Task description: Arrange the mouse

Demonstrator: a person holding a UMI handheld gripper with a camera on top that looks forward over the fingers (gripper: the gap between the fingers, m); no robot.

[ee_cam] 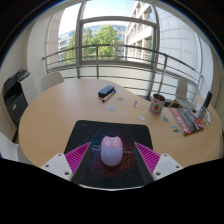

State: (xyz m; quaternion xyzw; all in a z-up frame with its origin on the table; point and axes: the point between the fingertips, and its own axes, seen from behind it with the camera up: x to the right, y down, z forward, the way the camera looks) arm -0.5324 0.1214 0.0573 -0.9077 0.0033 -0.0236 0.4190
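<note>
A pale lilac-white mouse [111,150] lies on a black mouse mat [98,130] at the near edge of a round wooden table [70,110]. My gripper [111,162] is open. Its two pink-padded fingers [78,157] stand either side of the mouse, with a clear gap on each side. The mouse rests on the mat between the fingers. Its near end is hidden in shadow.
A black box-like thing [106,91] lies at the far middle of the table. A cup [157,102] and papers or magazines [186,119] sit at the right. A dark chair [15,97] stands left of the table, and a railing and windows lie beyond.
</note>
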